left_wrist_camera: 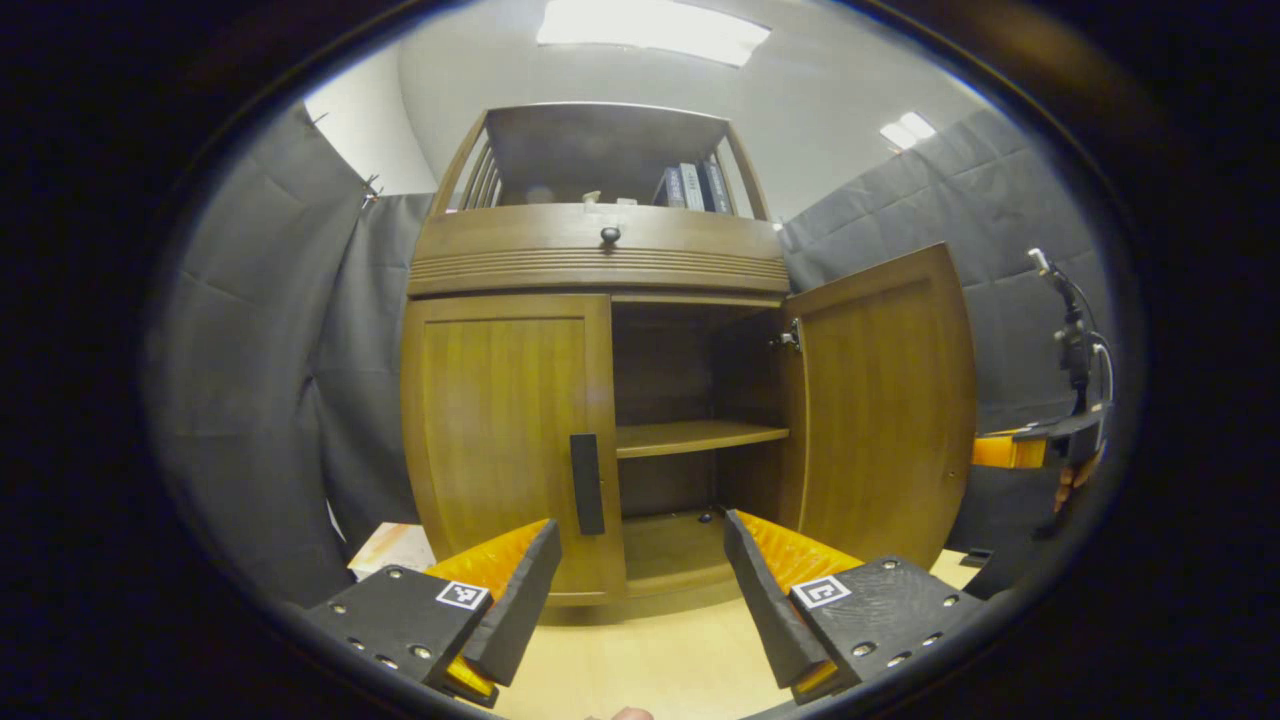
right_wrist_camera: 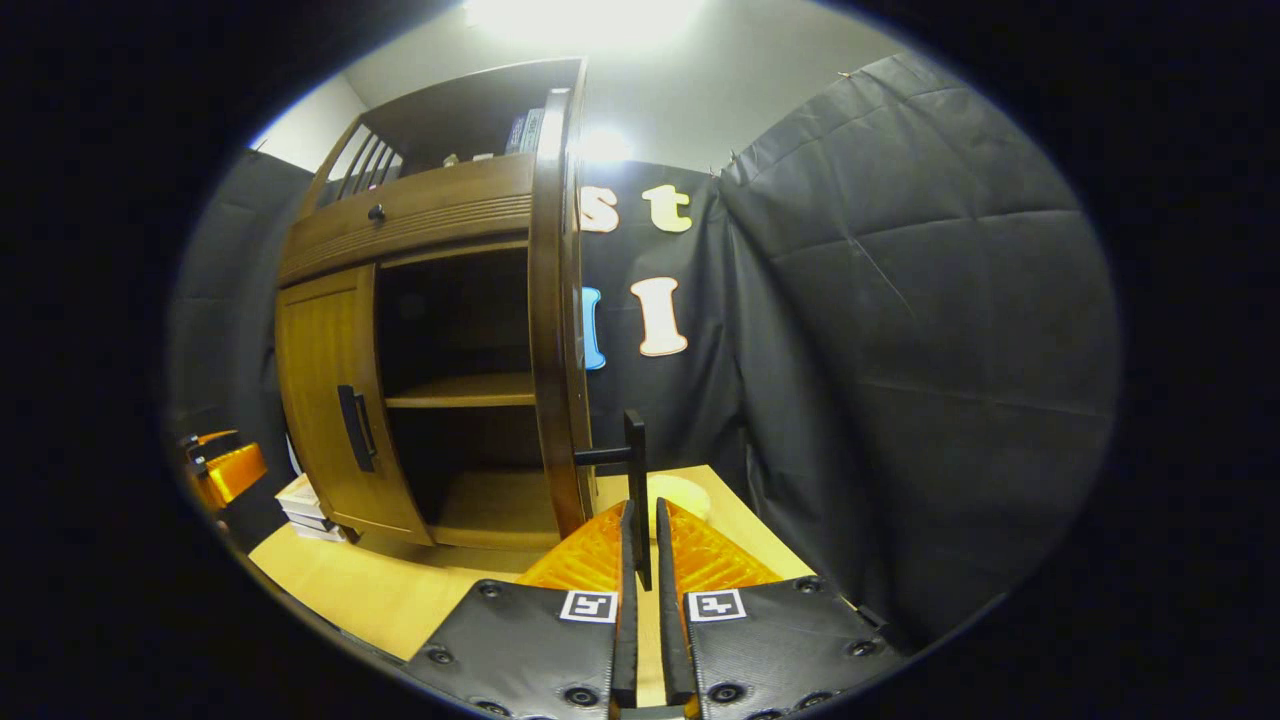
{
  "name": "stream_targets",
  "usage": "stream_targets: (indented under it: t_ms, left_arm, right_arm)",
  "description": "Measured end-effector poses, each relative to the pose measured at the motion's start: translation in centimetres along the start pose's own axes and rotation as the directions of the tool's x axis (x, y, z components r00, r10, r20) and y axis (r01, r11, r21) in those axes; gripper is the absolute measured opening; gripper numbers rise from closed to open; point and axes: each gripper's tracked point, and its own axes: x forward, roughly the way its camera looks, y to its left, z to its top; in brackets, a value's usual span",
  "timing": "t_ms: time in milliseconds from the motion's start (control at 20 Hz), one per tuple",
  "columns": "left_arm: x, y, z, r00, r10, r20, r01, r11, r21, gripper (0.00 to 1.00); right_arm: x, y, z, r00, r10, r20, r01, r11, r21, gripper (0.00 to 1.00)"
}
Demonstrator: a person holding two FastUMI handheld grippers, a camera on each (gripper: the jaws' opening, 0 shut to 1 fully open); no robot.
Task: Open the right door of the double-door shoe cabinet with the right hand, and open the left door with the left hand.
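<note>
1. Left gripper view shows our left gripper (left_wrist_camera: 640, 590) low in the middle of the frame, with its two fingers wide apart and nothing between them.
2. Just above those fingers we see the left door (left_wrist_camera: 505, 440) of the shoe cabinet (left_wrist_camera: 598, 262). It is closed, and its dark left handle (left_wrist_camera: 587, 483) sits near the middle of the frame.
3. At the right of the same view, the right door (left_wrist_camera: 880, 400) stands swung out, so we can look in at the shelf (left_wrist_camera: 695, 435).
4. In the right gripper view, our right gripper (right_wrist_camera: 643, 545) is at the bottom middle. Its fingers are squeezed together on the thin black right handle (right_wrist_camera: 636, 470) of the open right door (right_wrist_camera: 555, 310).
5. We think the right door step is done or almost done, and the left door is the one to do now.
6. Next, we think the left gripper needs to go forward until the left handle is between its fingers, pinch it, then pull toward the left side of the frame.
</note>
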Motion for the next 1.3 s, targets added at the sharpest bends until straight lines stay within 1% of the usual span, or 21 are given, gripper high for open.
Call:
stream_targets:
  t_ms: [50, 100, 250, 350, 500, 550, 600, 650, 700, 750, 1050, 1150, 1300]
  left_arm:
    - [0.4, 0.1, 0.0, 1.000, 0.003, 0.001, -0.003, 1.000, 0.001, 0.94]
    - [0.7, 0.4, -0.2, 1.000, 0.006, 0.000, -0.006, 1.000, 0.000, 0.94]
    - [1.7, 1.1, -0.5, 1.000, 0.017, -0.009, -0.017, 1.000, 0.001, 0.94]
    - [2.7, 1.9, -0.6, 1.000, 0.027, -0.007, -0.027, 1.000, 0.013, 0.94]
    - [4.4, 3.1, -0.8, 0.999, 0.046, 0.001, -0.046, 0.999, 0.020, 0.94]
    - [5.2, 3.4, -0.9, 0.999, 0.050, 0.001, -0.050, 0.999, 0.011, 0.94]
    - [5.9, 3.6, -1.0, 0.999, 0.053, 0.004, -0.053, 0.999, 0.003, 0.94]
    - [6.7, 4.0, -1.0, 0.998, 0.060, 0.005, -0.060, 0.998, 0.000, 0.94]
    - [7.4, 4.4, -1.1, 0.997, 0.073, 0.004, -0.073, 0.997, -0.003, 0.94]
    - [8.1, 4.7, -1.2, 0.997, 0.081, 0.004, -0.081, 0.997, -0.009, 0.94]
    - [11.9, 5.9, -1.4, 0.993, 0.119, 0.017, -0.119, 0.993, -0.024, 0.94]
    - [13.0, 6.2, -2.3, 0.991, 0.133, 0.001, -0.133, 0.990, -0.035, 0.94]
    - [15.1, 6.3, -4.0, 0.991, 0.131, -0.036, -0.132, 0.990, -0.047, 0.94]
  right_arm:
    - [-0.5, 0.1, 0.1, 1.000, 0.004, 0.010, -0.004, 1.000, -0.005, 0.12]
    - [-1.0, 0.3, 0.0, 1.000, 0.007, 0.020, -0.007, 1.000, -0.011, 0.02]
    - [-2.6, 1.0, 0.7, 0.999, 0.021, 0.048, -0.020, 0.999, -0.035, 0.02]
    - [-3.5, 2.3, 1.1, 0.996, 0.065, 0.062, -0.063, 0.997, -0.042, 0.40]
    - [-4.4, 3.2, 1.8, 0.992, 0.080, 0.099, -0.072, 0.994, -0.080, 0.96]
    - [-4.5, 3.4, 1.8, 0.991, 0.084, 0.104, -0.074, 0.993, -0.093, 0.92]
    - [-4.6, 3.7, 1.7, 0.991, 0.086, 0.105, -0.075, 0.992, -0.101, 0.92]
    - [-4.7, 3.9, 1.5, 0.991, 0.090, 0.104, -0.079, 0.991, -0.105, 0.96]
    - [-4.7, 4.1, 1.3, 0.991, 0.092, 0.099, -0.081, 0.991, -0.107, 0.94]
    - [-4.6, 4.3, 1.1, 0.992, 0.091, 0.090, -0.081, 0.991, -0.105, 0.97]
    - [-4.3, 4.2, 0.5, 0.994, 0.069, 0.080, -0.061, 0.993, -0.098, 0.97]
    - [-4.0, 4.1, 0.2, 0.995, 0.062, 0.072, -0.055, 0.994, -0.095, 0.97]
    - [-3.9, 4.0, -0.2, 0.996, 0.060, 0.063, -0.054, 0.994, -0.093, 0.97]
